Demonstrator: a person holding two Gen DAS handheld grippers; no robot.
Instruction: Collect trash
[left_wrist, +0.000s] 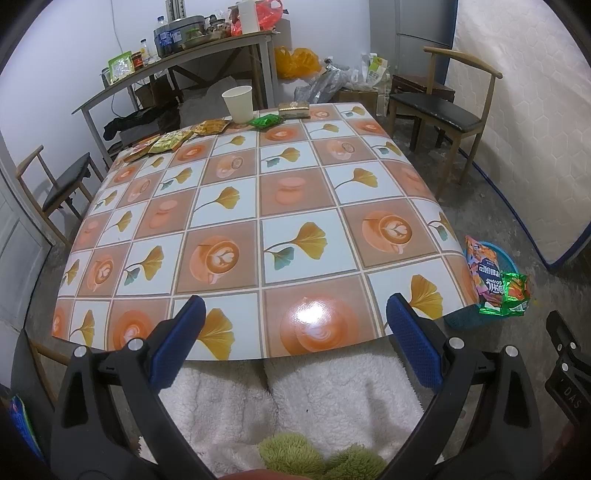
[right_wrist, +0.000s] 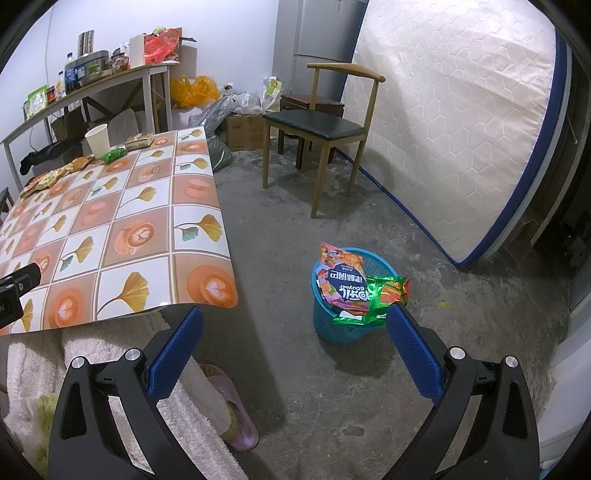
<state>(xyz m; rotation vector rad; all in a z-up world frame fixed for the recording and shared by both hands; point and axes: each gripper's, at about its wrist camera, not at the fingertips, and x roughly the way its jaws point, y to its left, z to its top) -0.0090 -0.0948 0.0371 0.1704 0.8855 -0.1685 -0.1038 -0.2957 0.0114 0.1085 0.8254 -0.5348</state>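
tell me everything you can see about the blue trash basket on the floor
The blue basket is a small round plastic bin with a slotted, lattice-like wall, standing upright on the grey concrete floor to the right of the table, not touching it. It is overfull: a large orange-and-blue snack bag stands up out of it, and a green wrapper lies over its rim. Neither claw touches it.

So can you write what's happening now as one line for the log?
left gripper: open, empty | right gripper: open, empty | blue basket: holds wrappers | table: paper cup, wrappers at far edge
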